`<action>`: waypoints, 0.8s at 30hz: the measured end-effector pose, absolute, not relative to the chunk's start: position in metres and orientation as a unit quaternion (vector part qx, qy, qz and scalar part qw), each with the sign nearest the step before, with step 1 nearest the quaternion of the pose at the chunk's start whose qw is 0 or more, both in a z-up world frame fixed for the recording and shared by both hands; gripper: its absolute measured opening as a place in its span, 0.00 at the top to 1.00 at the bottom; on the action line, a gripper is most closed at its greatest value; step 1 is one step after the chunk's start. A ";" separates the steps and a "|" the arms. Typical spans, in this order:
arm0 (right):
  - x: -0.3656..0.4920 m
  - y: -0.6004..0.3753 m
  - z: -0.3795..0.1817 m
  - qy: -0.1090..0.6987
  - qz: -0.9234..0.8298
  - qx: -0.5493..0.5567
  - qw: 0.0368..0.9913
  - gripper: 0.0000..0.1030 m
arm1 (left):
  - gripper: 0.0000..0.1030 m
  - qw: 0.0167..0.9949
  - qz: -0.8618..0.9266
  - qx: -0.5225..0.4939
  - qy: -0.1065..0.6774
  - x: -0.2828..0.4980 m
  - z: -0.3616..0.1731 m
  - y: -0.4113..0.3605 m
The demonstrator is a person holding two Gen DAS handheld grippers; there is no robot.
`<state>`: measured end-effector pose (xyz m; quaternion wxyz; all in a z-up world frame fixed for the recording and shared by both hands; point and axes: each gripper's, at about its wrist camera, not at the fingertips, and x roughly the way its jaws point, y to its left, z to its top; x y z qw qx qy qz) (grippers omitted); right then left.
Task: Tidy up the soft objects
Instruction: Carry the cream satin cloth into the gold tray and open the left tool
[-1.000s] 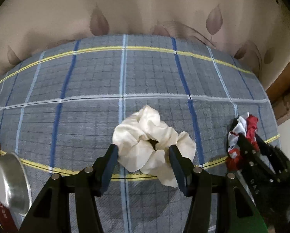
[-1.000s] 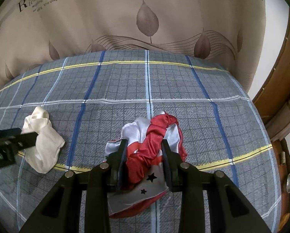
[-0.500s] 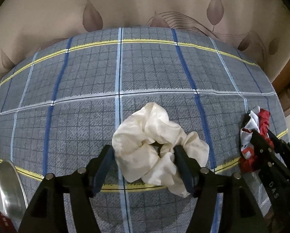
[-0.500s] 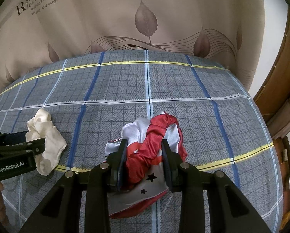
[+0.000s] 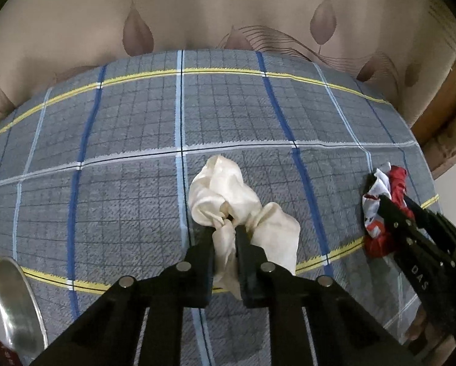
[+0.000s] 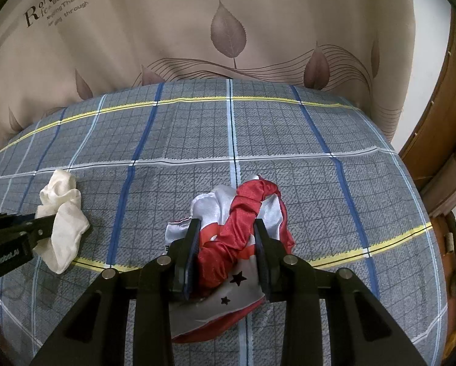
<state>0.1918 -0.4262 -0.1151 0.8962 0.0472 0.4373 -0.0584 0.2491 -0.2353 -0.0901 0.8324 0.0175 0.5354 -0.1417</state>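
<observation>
cream scrunchie [image 5: 243, 210]: satin, glossy, puckered ring with loose lobes. left gripper [image 5: 225, 231] jaws pressed together on one fold of it, rest of the ring bulging beyond and to the right of the tips. red-and-white scrunchie [image 6: 237, 235]: shiny satin, twisted red band over white cloth with black stars (larger, flatter heap). it lies well to the right of the cream scrunchie; right gripper [image 6: 226, 235] jaws pinch its red twist. both rest on the plaid cloth [image 6: 258, 140], grey weave with blue, white and yellow lines, bare on the far side of the cream scrunchie. leaf-print curtain [image 6: 228, 30] hangs behind the far edge.
</observation>
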 end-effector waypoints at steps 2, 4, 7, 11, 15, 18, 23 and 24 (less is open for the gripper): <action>0.192 -0.426 -0.115 0.437 -0.058 0.046 0.896 0.71 | 0.88 0.835 -0.140 0.023 0.531 0.243 -0.087 -0.234; 0.192 -0.426 -0.115 0.437 -0.058 0.047 0.896 0.71 | 0.88 0.838 -0.140 0.025 0.528 0.239 -0.084 -0.229; 0.192 -0.426 -0.115 0.438 -0.058 0.048 0.896 0.71 | 0.88 0.842 -0.135 0.032 0.521 0.234 -0.080 -0.223; 0.192 -0.426 -0.115 0.438 -0.059 0.046 0.896 0.71 | 0.88 0.848 -0.129 0.037 0.514 0.227 -0.071 -0.213; 0.193 -0.425 -0.115 0.438 -0.059 0.043 0.896 0.71 | 0.88 0.850 -0.128 0.038 0.509 0.217 -0.059 -0.202; 0.193 -0.424 -0.115 0.438 -0.060 0.041 0.896 0.71 | 0.88 0.856 -0.120 0.041 0.502 0.208 -0.051 -0.193; 0.193 -0.424 -0.115 0.438 -0.060 0.039 0.896 0.71 | 0.88 0.864 -0.111 0.046 0.489 0.184 -0.033 -0.166; 0.192 -0.425 -0.115 0.438 -0.059 0.038 0.896 0.71 | 0.88 0.868 -0.105 0.051 0.482 0.177 -0.028 -0.160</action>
